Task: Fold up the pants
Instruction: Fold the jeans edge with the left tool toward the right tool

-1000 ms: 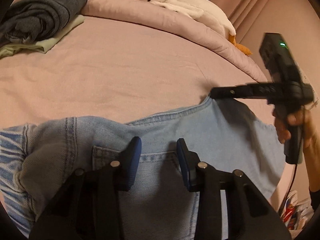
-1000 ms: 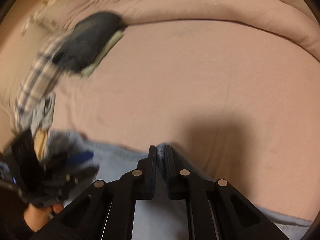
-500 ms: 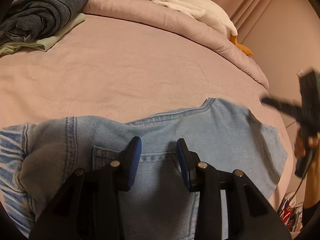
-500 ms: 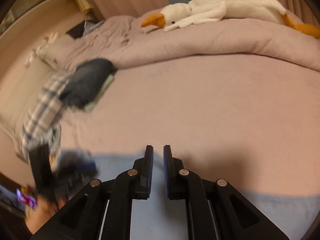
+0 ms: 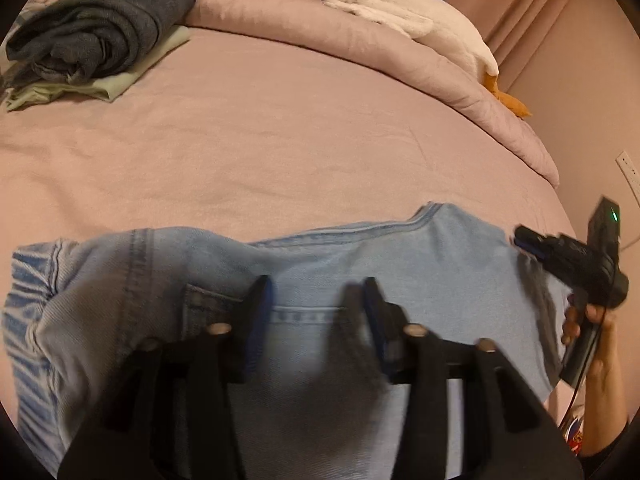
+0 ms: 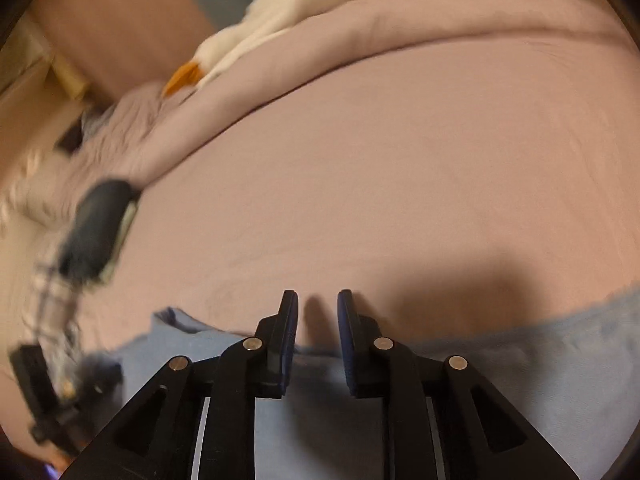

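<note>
Light blue denim pants (image 5: 360,264) lie spread across the near part of the pink bed sheet (image 5: 260,140). My left gripper (image 5: 316,292) is over the back pocket. Its jaws are opening, with flat denim below them and no fold pinched. My right gripper (image 5: 520,238), held by a hand (image 5: 596,332), is at the pants' right edge. In the right wrist view its jaws (image 6: 318,300) are opening a narrow gap at the pants' far edge (image 6: 520,360), and only sheet shows between them. The left gripper (image 6: 96,372) is a blur at lower left.
A stack of folded clothes, dark grey on pale green (image 5: 100,28), sits at the far left of the bed. A white goose plush (image 5: 392,0) lies on the rolled pink duvet (image 5: 360,52) at the back. The wall with a socket (image 5: 628,164) is close on the right.
My right gripper let go of the pants' far edge, swung out to the right and came back to the right edge with its jaws parted. My left jaws widened over the pocket.
</note>
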{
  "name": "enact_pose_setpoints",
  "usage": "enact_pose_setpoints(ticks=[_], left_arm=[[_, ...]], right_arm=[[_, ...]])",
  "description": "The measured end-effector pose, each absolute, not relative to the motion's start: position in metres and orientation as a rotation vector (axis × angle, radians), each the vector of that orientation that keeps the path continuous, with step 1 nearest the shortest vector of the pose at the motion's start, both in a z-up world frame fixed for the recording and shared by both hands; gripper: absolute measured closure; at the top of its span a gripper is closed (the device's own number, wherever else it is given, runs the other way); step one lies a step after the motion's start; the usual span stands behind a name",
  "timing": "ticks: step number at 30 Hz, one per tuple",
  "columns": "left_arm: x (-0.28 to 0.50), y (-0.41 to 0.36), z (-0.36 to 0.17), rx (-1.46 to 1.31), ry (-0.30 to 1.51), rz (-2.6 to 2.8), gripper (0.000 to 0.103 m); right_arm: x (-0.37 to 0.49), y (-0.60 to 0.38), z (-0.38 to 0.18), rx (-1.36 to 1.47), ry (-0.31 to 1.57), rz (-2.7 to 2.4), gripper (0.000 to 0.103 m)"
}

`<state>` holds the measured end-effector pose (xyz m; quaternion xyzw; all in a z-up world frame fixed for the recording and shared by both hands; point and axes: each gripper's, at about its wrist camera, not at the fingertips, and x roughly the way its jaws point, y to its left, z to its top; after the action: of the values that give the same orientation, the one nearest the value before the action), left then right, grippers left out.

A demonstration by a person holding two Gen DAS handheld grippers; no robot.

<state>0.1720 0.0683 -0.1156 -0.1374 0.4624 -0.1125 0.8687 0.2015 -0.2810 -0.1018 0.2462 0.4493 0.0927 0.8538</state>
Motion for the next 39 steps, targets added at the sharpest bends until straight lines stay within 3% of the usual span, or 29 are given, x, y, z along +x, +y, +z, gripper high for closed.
enact_pose_setpoints(ticks=[1, 4, 7, 12, 15, 18, 19, 26, 27, 29, 30, 33, 34, 35, 36, 39], left_arm=[[0.170, 0.063, -0.110, -0.290, 0.952, -0.249, 0.037], [0.172, 0.032, -0.092, -0.276, 0.912, -0.335, 0.032], [0.183, -0.015, -0.085, -0.236, 0.912, -0.433, 0.031], [0.207, -0.090, -0.101, -0.265, 0.997, -0.590, 0.031], [0.223, -0.108, -0.126, -0.256, 1.068, -0.549, 0.032], [0.229, -0.102, -0.132, -0.279, 1.059, -0.566, 0.031], [0.231, -0.101, -0.132, -0.284, 1.064, -0.572, 0.032], [0.223, -0.117, -0.130, -0.159, 1.055, -0.566, 0.030], [0.222, -0.120, -0.131, -0.138, 1.049, -0.568, 0.028], [0.222, -0.124, -0.133, -0.117, 1.040, -0.569, 0.025], [0.222, -0.127, -0.133, -0.104, 1.035, -0.568, 0.023], [0.222, -0.133, -0.135, -0.065, 1.033, -0.560, 0.021], [0.223, -0.134, -0.135, -0.052, 1.036, -0.557, 0.020], [0.223, -0.136, -0.135, -0.036, 1.040, -0.553, 0.020], [0.225, -0.138, -0.134, -0.023, 1.043, -0.545, 0.020], [0.221, -0.142, -0.132, 0.050, 1.046, -0.494, 0.021]], right_arm=[[0.196, -0.285, -0.099, 0.531, 0.932, 0.219, 0.083], [0.171, -0.296, -0.087, 0.468, 0.897, 0.248, 0.082], [0.152, -0.300, -0.086, 0.447, 0.897, 0.318, 0.060], [0.154, -0.314, -0.107, 0.431, 0.950, 0.323, 0.059], [0.160, -0.353, -0.115, 0.529, 0.934, 0.306, 0.067], [0.162, -0.399, -0.112, 0.405, 0.898, 0.141, 0.089], [0.163, -0.415, -0.114, 0.431, 0.901, 0.129, 0.103], [0.154, -0.497, -0.104, 0.611, 0.825, -0.124, 0.103], [0.150, -0.495, -0.100, 0.621, 0.813, -0.113, 0.099], [0.142, -0.482, -0.094, 0.656, 0.804, -0.006, 0.057], [0.134, -0.469, -0.092, 0.651, 0.795, 0.045, 0.050], [0.125, -0.452, -0.099, 0.551, 0.853, 0.035, 0.048], [0.124, -0.453, -0.101, 0.514, 0.870, 0.013, 0.052], [0.124, -0.455, -0.102, 0.490, 0.869, 0.005, 0.066], [0.123, -0.460, -0.100, 0.474, 0.874, -0.028, 0.068], [0.115, -0.462, -0.083, 0.378, 0.878, -0.229, 0.065]])
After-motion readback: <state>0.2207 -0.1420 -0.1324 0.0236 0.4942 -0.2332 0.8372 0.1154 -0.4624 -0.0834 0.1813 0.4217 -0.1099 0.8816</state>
